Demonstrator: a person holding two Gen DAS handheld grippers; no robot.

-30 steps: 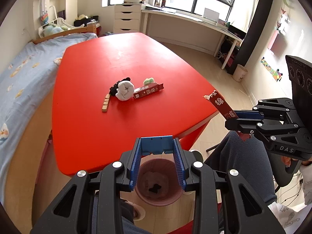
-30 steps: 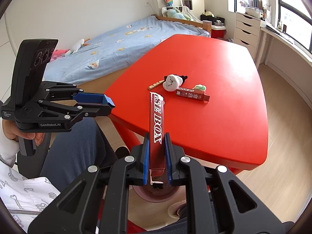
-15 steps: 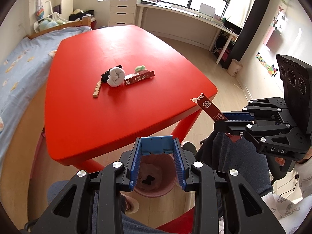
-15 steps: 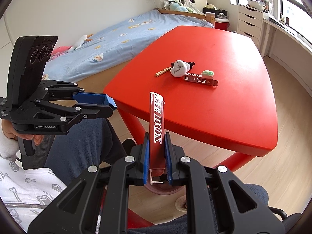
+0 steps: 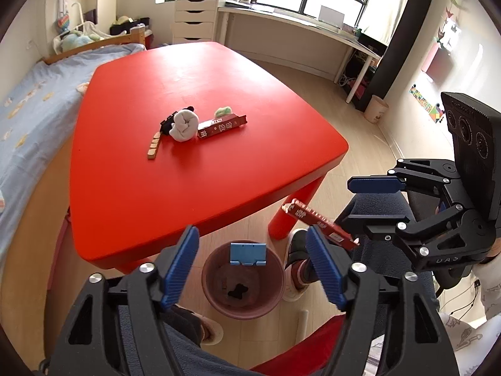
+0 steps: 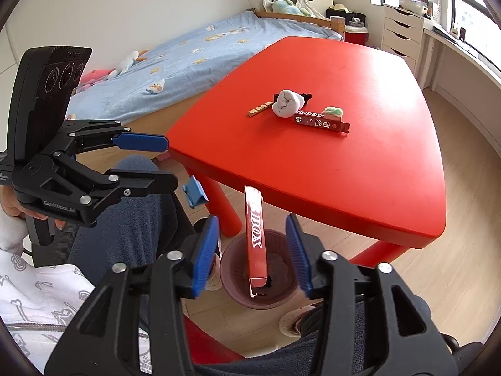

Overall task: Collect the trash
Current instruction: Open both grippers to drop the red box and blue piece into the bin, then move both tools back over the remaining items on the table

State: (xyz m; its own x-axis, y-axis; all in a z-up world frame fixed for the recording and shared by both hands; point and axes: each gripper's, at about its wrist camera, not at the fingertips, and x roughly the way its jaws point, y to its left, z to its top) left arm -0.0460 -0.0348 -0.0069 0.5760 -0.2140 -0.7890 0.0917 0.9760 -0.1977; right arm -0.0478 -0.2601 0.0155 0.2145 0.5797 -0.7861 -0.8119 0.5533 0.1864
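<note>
A brown trash bin stands on the floor below the red table's near edge; it also shows in the right wrist view. My left gripper is open above it, and a small blue piece is in the air between its fingers over the bin. My right gripper is open too; a long red box hangs loose between its fingers above the bin. On the table lie another red box, a white wad, a green scrap and a wooden strip.
The red table stands beside a bed with a blue cover. My legs and a red stool are close around the bin. A desk and drawers stand at the far wall.
Both grippers have opened over the bin. The blue piece has left the left fingers and the red box has come free of the right fingers and sunk lower.
</note>
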